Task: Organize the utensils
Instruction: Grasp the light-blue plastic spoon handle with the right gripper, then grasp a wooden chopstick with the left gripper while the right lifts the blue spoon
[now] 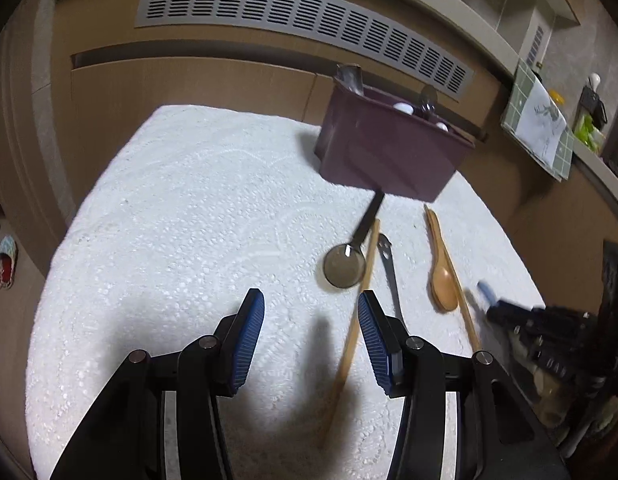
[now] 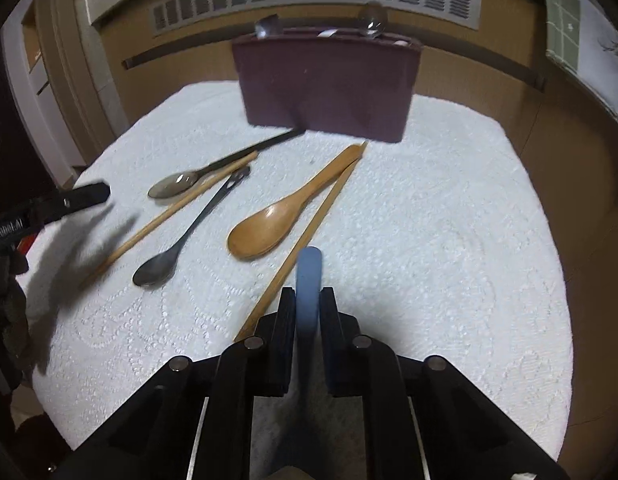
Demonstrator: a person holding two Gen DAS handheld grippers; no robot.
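Observation:
A maroon utensil bin (image 1: 389,148) (image 2: 329,84) stands at the table's far side with several utensils sticking out. On the white cloth lie a black-handled clear spoon (image 1: 347,266) (image 2: 177,184), a dark metal spoon (image 2: 155,270) (image 1: 389,264), a wooden spoon (image 1: 443,280) (image 2: 265,228) and two wooden chopsticks (image 1: 353,328) (image 2: 309,228). My left gripper (image 1: 311,320) is open and empty above the cloth, beside one chopstick. My right gripper (image 2: 307,300) is shut on a blue handle (image 2: 309,280); it shows blurred in the left wrist view (image 1: 489,292).
The round table (image 1: 169,220) is covered with a white textured cloth. A wooden wall with a vent grille (image 1: 301,20) is behind it. A counter with a tiled board (image 1: 537,120) is at the right. Slippers (image 1: 3,268) lie on the floor at left.

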